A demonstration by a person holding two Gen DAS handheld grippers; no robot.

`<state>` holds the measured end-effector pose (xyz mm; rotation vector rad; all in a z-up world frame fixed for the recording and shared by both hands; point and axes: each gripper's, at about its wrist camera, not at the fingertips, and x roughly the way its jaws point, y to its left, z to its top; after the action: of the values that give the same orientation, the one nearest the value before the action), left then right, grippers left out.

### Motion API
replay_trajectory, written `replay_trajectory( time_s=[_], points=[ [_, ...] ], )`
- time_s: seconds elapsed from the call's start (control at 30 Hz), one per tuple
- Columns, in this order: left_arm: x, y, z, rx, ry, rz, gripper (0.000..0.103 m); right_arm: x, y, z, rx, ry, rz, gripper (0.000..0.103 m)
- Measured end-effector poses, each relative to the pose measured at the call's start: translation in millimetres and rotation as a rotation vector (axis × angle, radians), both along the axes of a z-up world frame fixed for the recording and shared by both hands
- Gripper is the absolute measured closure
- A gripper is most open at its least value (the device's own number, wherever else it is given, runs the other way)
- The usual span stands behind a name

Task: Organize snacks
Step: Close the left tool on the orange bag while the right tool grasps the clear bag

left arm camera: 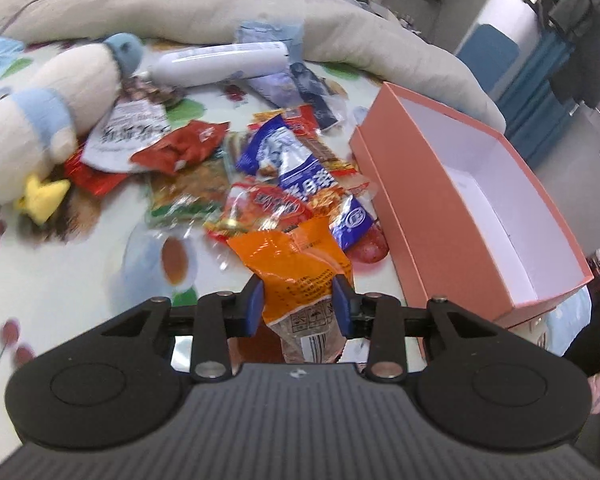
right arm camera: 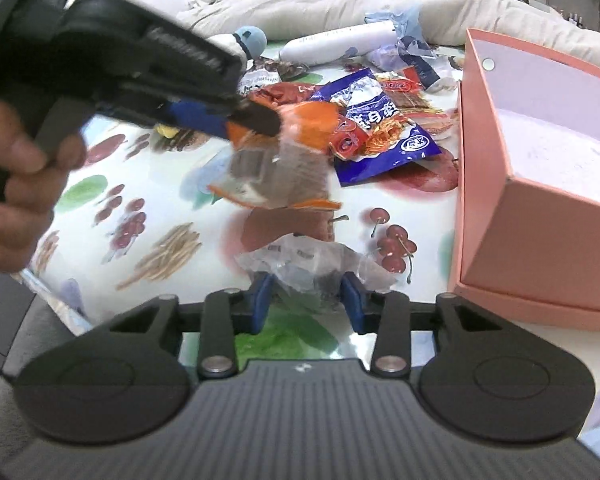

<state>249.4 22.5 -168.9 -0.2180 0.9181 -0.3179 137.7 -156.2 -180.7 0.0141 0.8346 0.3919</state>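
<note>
Your left hand-held gripper [left arm camera: 299, 304] is clamped on a crinkled orange foil snack packet with a clear bottom panel [left arm camera: 300, 276], its blue pads [left arm camera: 342, 305] pressing both sides; from the right wrist view that packet [right arm camera: 284, 160] hangs lifted above the fruit-printed sheet [right arm camera: 148, 216]. Your right hand-held gripper [right arm camera: 309, 300] has its blue pads set around a crumpled clear plastic wrapper [right arm camera: 312, 264], apparently pinching it, though the contact is blurred. Just right of the snack heap sits a pink rectangular cardboard box with a white interior [left arm camera: 396, 200], and it holds nothing visible. A blue-and-white foil packet [left arm camera: 300, 172] lies on top of the remaining pile, near the box's long wall. Behind the pile lies a white cylindrical bottle [left arm camera: 220, 62] beside a cream-and-blue plush toy [left arm camera: 48, 120].
</note>
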Motion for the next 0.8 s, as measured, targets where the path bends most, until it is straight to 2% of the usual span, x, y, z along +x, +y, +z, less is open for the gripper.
replay_trajectory(
  time_s=[0.17, 0.37, 0.8],
  points=[
    [-21, 11, 7, 0.05, 0.005, 0.016, 0.062, -12, -7, 19, 0.023, -0.043, -0.032, 0.069],
    [-43, 23, 20, 0.007, -0.005, 0.079, 0.062, -18, -13, 25, 0.04, -0.07, -0.067, 0.071],
    [-84, 20, 52, -0.008, -0.047, 0.081, 0.063, -35, -22, 64, 0.063, -0.184, -0.085, 0.073]
  ],
)
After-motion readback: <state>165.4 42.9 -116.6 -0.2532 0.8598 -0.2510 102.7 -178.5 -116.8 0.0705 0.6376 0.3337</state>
